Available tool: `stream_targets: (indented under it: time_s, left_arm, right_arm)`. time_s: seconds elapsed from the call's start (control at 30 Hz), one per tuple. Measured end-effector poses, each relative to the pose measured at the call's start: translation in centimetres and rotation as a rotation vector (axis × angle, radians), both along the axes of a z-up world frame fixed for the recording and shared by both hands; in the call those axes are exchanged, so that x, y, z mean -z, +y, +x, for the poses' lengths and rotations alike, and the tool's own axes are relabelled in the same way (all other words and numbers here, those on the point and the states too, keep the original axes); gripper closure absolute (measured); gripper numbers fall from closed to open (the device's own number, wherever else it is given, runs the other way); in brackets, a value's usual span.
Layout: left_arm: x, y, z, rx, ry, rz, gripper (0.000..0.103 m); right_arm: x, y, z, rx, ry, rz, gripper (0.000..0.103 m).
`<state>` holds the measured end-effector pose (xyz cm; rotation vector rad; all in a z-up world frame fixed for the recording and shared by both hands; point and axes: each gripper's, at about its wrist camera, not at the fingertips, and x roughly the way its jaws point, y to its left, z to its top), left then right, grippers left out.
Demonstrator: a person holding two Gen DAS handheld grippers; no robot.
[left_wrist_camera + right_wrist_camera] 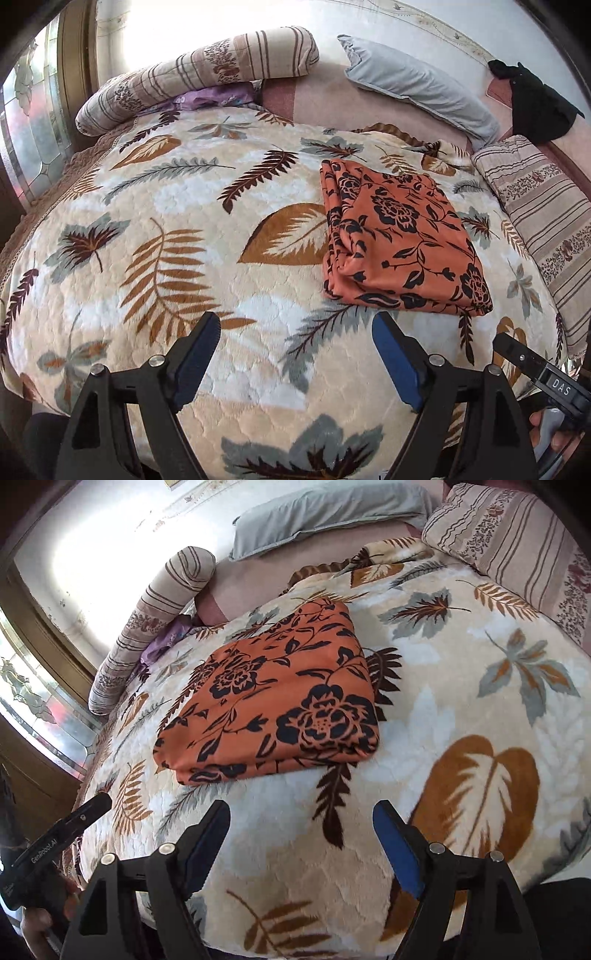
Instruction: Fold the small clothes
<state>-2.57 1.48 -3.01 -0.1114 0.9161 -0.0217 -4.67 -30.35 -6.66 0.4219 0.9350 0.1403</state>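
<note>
An orange garment with a black flower print lies folded into a thick rectangle on the leaf-patterned blanket. It also shows in the right wrist view, just ahead and slightly left. My left gripper is open and empty, hovering over the blanket short of the garment's near left corner. My right gripper is open and empty, a little short of the garment's near edge. Each gripper's body shows in the other's view: the right one at the lower right, the left one at the lower left.
A striped bolster and a grey pillow lie at the back of the bed. A striped cushion lies at the right. A black cloth sits at the far right corner. A window is at the left.
</note>
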Motion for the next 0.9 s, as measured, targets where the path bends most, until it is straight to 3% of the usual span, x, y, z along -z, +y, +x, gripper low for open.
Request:
stream_targets:
  time_s: [0.13, 0.3, 0.5, 0.9]
  left_arm:
    - [-1.1, -1.3, -1.3, -0.004, -0.023, 0.076, 0.018]
    - [-3.6, -2.7, -2.4, -0.005, -0.099, 0.143, 0.015]
    - [-4.9, -3.3, -2.6, -0.029, -0.121, 0.128, 0.011]
    - [-5.4, -4.1, -1.9, 0.02, -0.116, 0.071, 0.007]
  right_arm:
    - [-1.7, 0.4, -1.6, -0.018, -0.045, -0.038, 0.021]
    - [-4.0, 1.9, -2.4, -0.068, -0.082, -0.164, 0.021]
    - [-5.8, 3.2, -2.7, -0.102, -0.112, -0.282, 0.019]
    - [-7.0, 3.4, -2.0, -0.121, -0.103, -0.348, 0.018]
